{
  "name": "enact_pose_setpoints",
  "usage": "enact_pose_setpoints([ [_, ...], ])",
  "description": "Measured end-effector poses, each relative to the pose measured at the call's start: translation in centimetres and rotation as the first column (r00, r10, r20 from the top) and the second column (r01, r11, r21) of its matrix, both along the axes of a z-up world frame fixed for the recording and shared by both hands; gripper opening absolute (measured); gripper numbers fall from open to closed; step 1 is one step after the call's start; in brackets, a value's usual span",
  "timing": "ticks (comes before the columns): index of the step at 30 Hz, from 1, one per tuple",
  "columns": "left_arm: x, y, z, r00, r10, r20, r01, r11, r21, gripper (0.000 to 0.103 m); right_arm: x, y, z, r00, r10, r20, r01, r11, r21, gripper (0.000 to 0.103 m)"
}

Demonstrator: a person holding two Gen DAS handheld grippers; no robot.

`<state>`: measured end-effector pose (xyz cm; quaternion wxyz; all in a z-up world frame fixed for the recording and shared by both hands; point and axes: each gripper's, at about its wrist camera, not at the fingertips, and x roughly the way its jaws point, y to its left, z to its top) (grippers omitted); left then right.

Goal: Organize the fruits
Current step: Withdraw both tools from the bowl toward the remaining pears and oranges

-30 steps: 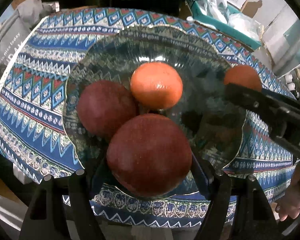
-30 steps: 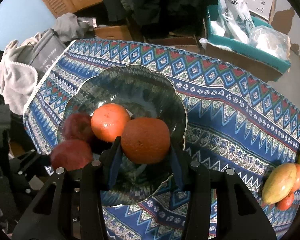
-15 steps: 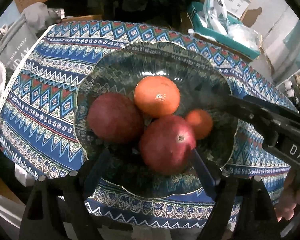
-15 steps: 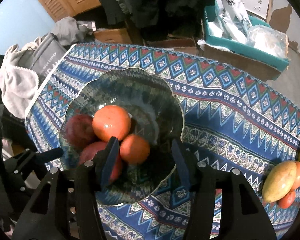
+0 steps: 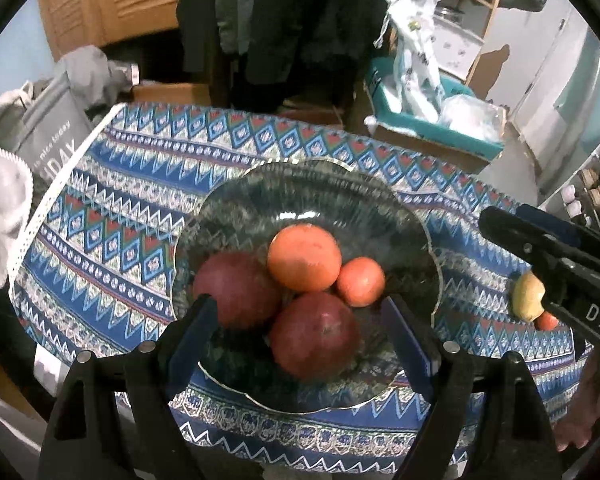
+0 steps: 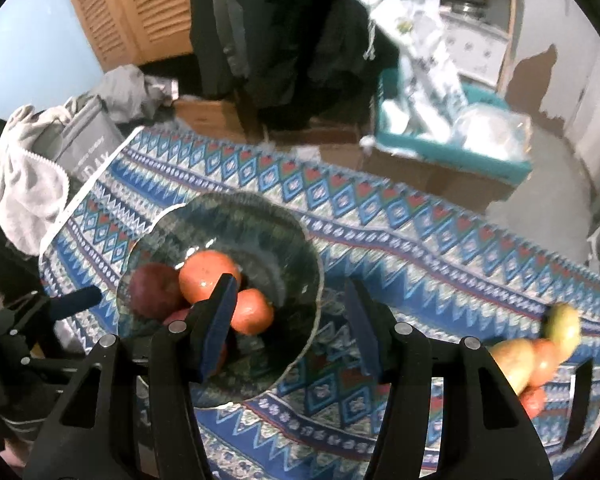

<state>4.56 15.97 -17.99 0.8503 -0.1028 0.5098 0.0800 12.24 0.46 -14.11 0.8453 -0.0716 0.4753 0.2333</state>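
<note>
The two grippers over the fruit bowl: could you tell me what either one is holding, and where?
Nothing: left gripper and right gripper are open and empty.

right gripper (image 6: 290,322): jaws apart, empty | glass bowl (image 6: 300,240): oranges, red fruit | tablecloth (image 6: 420,248): mangoes (image 6: 512,364) right

In the right wrist view, the blue-padded left finger (image 6: 219,320) covers part of the small orange fruit (image 6: 252,312) and most of the dark red fruit at seven o'clock of it; the yellow-red fruits (image 6: 540,356) at three o'clock are blurred.
</note>
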Motion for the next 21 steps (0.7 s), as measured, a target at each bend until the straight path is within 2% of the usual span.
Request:
enact_pose_setpoints([
  [10,-0.2,-1.8,3.3,0.994,-0.034,0.107,0.035,0.999,-0.009,0.085,-1.1,-3.5,3.4,0.991,-0.061,0.115,0.061,0.998,0.003,0.056],
  [21,-0.7,-4.8,6.8,0.972,-0.093,0.218,0.093,0.996,0.009,0.085,-2.8,-7.2,6.7,0.969,-0.118,0.216,0.117,0.993,0.019,0.058],
])
